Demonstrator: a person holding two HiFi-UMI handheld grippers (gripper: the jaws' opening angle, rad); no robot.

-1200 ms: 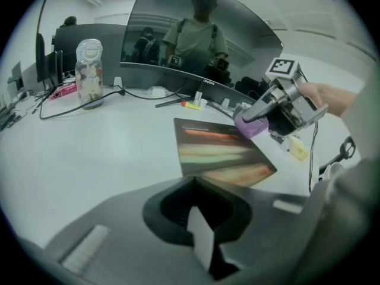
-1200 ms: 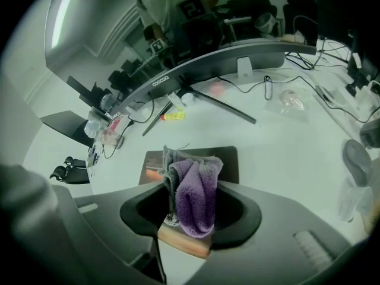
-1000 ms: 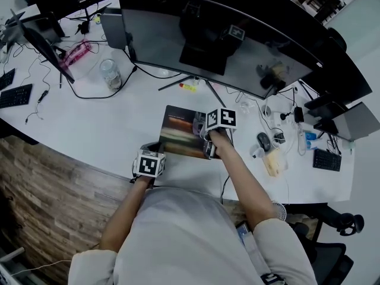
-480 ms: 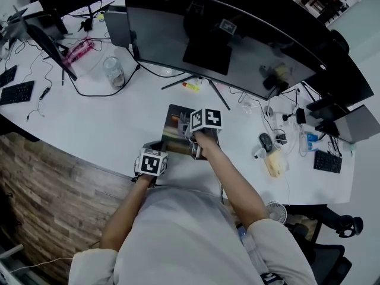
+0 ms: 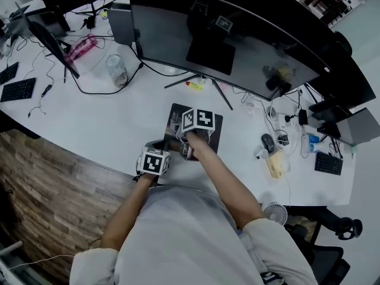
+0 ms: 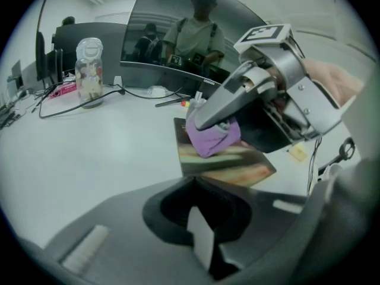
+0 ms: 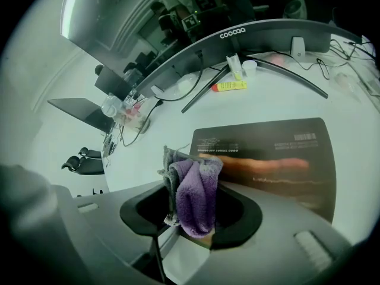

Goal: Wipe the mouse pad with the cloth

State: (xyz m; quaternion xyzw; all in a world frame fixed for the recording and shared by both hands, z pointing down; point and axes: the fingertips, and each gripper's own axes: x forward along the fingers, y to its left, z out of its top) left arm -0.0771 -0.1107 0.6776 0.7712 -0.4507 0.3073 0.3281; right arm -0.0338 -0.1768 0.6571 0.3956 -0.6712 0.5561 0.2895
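Mouse pad [image 5: 214, 133]: dark rectangular pad with a printed picture, lying flat on the white table [image 5: 89, 120] at the centre of the head view, just in front of the monitor's stand legs. In the right gripper view it is filling the middle right of the frame, with small print running along its far edge.

Cloth [image 7: 195, 196]: purple with a grey fringe, bunched up and hanging from the right gripper. In the left gripper view it is pressing down on the near left part of the pad.

Right gripper [image 7: 190, 230]: jaws are clamping the bunched cloth between them. It is reaching over the pad at the centre of the head view, marker cube facing up.

Left gripper [image 6: 202, 248]: jaws are sitting together with nothing between them. It is resting near the table's front edge, just below and left of the pad in the head view, and pointing toward it.

Curved monitor [image 5: 237, 40]: screen dark, spanning the upper middle of the head view.

Clear jar [image 5: 116, 70]: standing upright at the upper left, well apart from the pad.

Computer mouse [image 5: 265, 141]: lying at the right of the head view, apart from the pad.

Yellow tube [image 7: 228, 86]: lying between the stand legs, beyond the pad.
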